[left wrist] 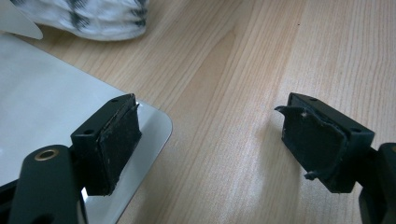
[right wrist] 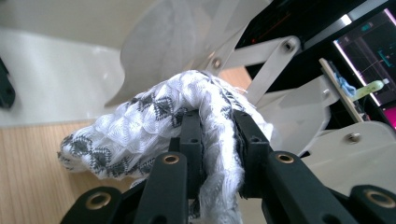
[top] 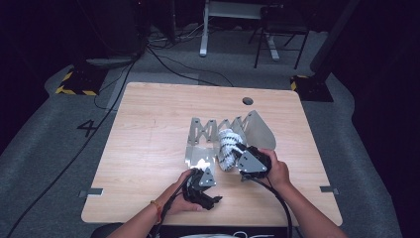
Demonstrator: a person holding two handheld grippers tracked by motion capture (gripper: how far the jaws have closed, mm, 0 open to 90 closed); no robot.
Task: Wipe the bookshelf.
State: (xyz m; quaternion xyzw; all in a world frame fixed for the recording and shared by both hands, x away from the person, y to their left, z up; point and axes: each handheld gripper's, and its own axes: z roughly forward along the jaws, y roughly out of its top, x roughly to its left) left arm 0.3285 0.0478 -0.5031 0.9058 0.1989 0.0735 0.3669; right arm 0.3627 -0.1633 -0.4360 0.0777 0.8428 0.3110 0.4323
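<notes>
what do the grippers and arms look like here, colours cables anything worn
Both grippers are black. The left gripper and right gripper each carry a grey three-cornered plate on top and trail a black cable. The jaws are blocky, with brass-coloured rivets and worn, ragged black pads. The forearms are bare, and the left wrist wears an orange-red band.
</notes>
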